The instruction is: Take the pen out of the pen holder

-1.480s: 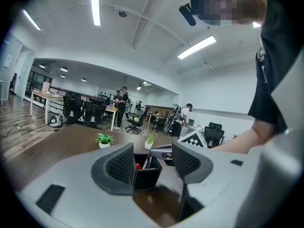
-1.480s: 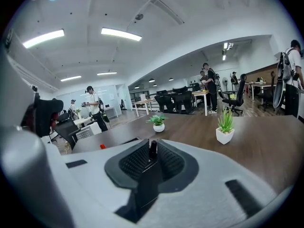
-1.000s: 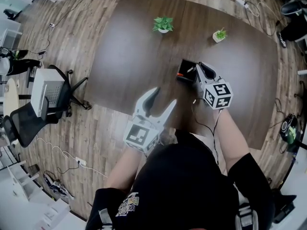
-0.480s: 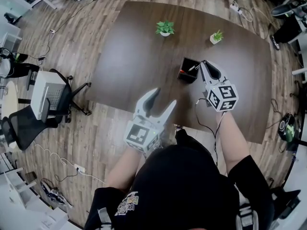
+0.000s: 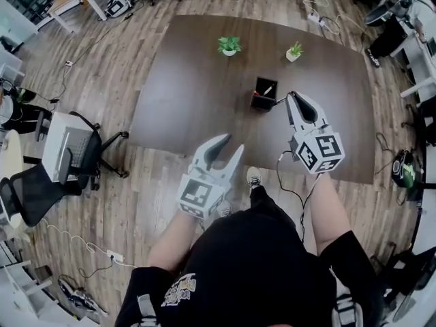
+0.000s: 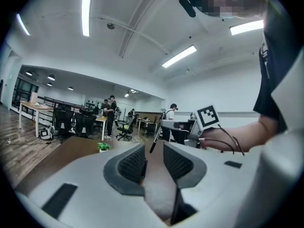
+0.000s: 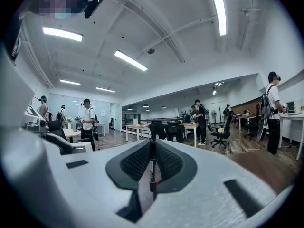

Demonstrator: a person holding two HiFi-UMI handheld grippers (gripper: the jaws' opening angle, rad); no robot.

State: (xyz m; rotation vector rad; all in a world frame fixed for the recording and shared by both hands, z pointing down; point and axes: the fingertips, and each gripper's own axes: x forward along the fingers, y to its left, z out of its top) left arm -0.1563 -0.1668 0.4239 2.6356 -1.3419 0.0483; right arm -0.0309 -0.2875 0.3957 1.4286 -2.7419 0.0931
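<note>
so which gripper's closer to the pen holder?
Right. The right gripper, shut on the pen, is beside the pen holder; the left gripper, jaws closing empty, hangs past the table's near edge.

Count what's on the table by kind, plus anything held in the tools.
potted plants: 2
pen holder: 1
pen gripped in the right tool: 1
Total: 4
What remains inside the holder is too small to count.
</note>
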